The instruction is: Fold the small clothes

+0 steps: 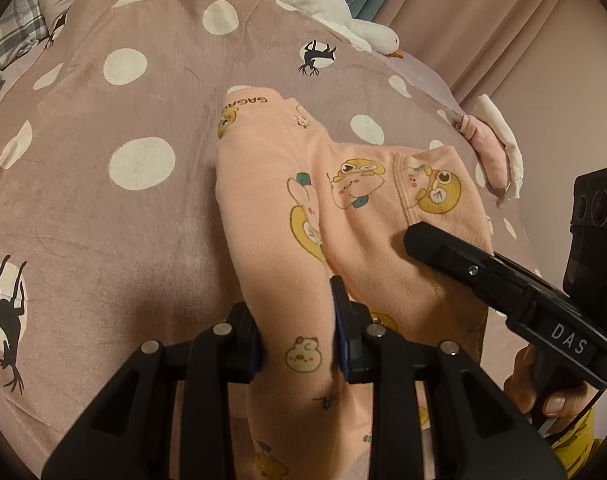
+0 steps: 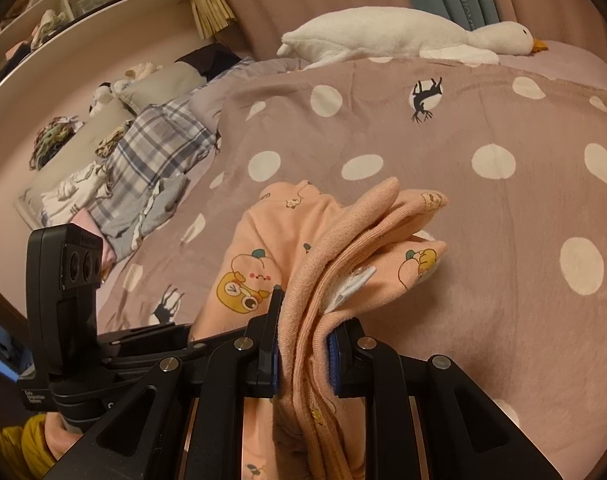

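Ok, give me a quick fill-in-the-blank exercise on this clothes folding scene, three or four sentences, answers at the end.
1. Both the left gripper and the right gripper are shut on the ____ garment.
2. The blanket under it is dusty pink with white ____.
3. The plush toy lying at the far edge of the bed is a white ____.
4. The label sewn into the garment shows in the ____ wrist view.

Answers: peach; dots; goose; right

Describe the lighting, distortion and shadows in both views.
Left wrist view: warm dim light, dark fisheye corners, the left hand-held gripper casting a shadow on the pink polka-dot blanket. Right wrist view: same warm cast, curved edges, the peach cartoon-print garment close and slightly soft.
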The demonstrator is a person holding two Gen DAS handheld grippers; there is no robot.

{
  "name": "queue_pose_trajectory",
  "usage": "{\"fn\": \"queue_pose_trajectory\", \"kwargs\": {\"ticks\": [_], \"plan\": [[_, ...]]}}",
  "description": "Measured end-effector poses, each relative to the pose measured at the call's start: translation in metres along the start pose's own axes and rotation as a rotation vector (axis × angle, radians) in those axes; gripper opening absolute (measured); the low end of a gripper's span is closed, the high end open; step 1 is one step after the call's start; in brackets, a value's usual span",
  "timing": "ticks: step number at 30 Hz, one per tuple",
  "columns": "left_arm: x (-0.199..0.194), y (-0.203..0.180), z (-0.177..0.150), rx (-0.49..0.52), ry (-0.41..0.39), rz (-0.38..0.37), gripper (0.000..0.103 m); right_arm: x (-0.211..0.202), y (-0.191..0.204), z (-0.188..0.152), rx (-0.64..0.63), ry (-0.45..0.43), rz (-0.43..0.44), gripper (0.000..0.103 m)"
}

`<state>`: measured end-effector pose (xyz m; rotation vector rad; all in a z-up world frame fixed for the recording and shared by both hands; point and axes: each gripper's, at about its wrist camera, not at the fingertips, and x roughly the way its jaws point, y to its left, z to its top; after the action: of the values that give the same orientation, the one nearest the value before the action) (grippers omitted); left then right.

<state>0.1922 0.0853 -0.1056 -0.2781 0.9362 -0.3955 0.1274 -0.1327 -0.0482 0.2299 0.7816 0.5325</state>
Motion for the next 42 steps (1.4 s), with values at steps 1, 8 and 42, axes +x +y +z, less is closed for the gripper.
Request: {"fn": "queue_pose_trajectory", "kwargs": {"ticks": [1,8,42], "plan": [[0.001,0.000,0.000,0.001,0.003,0.002,0.027,0.001,-0.001,0.000,0.003,0.003,0.000,0.020],[0.011,0.001,-0.001,0.002,0.027,0.016,0.027,0.008,-0.008,-0.003,0.019,0.021,-0.003,0.020],[0.037,0.013,-0.006,-0.008,0.082,0.068,0.036,0.024,-0.052,-0.021,0.180,0.099,-0.059,0.020]]}}
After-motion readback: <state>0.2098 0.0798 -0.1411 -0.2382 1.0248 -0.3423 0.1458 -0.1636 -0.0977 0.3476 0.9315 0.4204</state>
